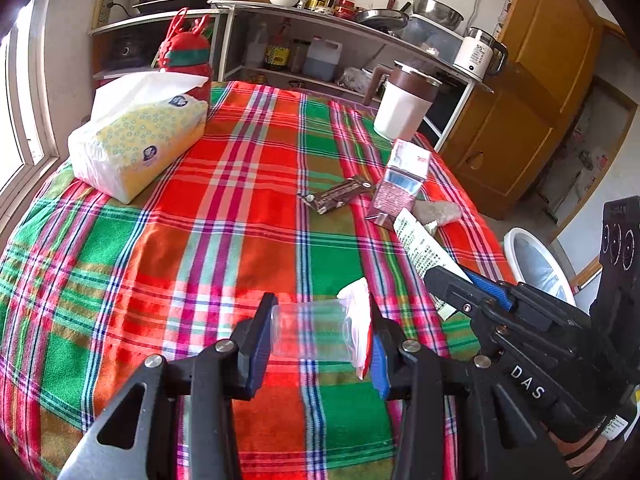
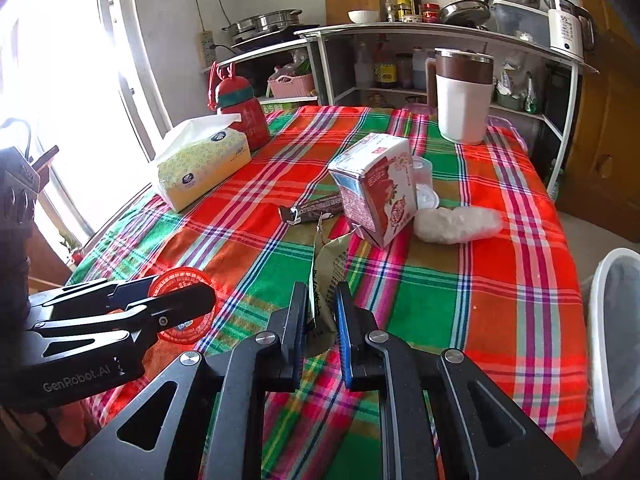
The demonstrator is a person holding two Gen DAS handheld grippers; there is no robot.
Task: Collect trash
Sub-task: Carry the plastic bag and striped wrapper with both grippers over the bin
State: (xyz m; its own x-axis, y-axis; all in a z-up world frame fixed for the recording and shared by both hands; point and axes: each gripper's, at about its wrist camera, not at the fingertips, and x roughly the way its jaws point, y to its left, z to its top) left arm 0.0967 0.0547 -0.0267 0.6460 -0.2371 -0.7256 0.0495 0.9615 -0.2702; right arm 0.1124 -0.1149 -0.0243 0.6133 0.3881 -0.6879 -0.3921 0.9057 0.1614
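Cup: a clear plastic cup (image 1: pixel 310 334) with a red-and-white lid is clamped sideways between the pads of the left gripper (image 1: pixel 320 344), held above the cloth (image 1: pixel 160 260).
Wrapper: a greenish printed wrapper (image 2: pixel 326 280) is pinched in the tightly closed jaws of the right gripper (image 2: pixel 322 332); its upper end stands free over the table.
Trash left: a carton (image 2: pixel 374 192), a dark snack bar wrapper (image 2: pixel 310 212), a crumpled clear bag (image 2: pixel 456 222) and a small clear cup (image 2: pixel 420 172) behind the carton are seen lying on the cloth, close together.
Bin: a white-rimmed bin (image 2: pixel 612 344) stands just off the table's right edge; what lies inside cannot be told.
Progress: two pieces are judged to be in hand and not yet dropped; about four remain to be gathered, so the task is taken to be at an early or middle stage.
Not trash: a tissue pack (image 1: pixel 140 140), a red bottle (image 2: pixel 240 112) and a jug (image 2: pixel 464 96) are likely to be left in place.
Writing: "DAS" is read on the right gripper's body, "GenRobot.AI" on the left one's; "55" is shown on a kettle (image 2: pixel 566 32). Print on the wrapper and carton is too small to be read.
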